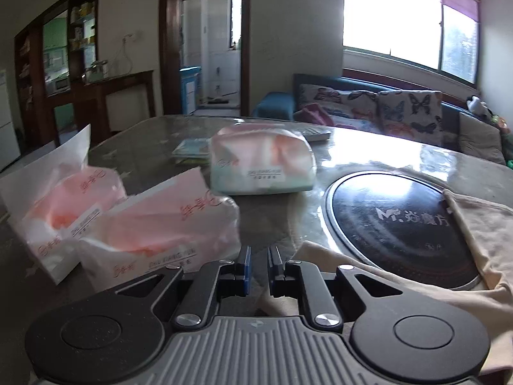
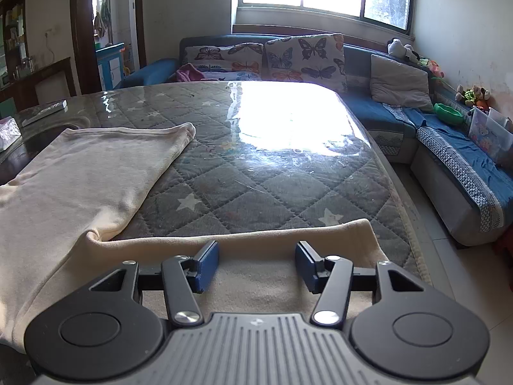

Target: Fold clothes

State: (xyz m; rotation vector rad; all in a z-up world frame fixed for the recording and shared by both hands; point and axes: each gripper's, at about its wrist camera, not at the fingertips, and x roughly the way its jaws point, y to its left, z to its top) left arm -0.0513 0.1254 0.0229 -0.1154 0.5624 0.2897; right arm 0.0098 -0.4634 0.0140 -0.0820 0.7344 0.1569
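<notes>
Two claws over the surface: left claw point(image 1: 259, 258) nearly closed, empty, right claw point(image 2: 256, 264) half open, empty above the cream garment point(image 2: 80, 173) spread along the near edge.

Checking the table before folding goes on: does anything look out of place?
Yes: the cream garment drapes over part of the round black cooktop set in the table, an odd spot for cloth.

A: Garment point(image 2: 80, 173)? Table point(image 2: 288, 134)?
B: Cream cloth, soft, matt. Table's quilted fabric under glossy clear film.
A: Packs point(image 1: 154, 224)? Disc point(image 1: 397, 224)?
B: Shiny crinkled plastic. Disc's glossy black.
</notes>
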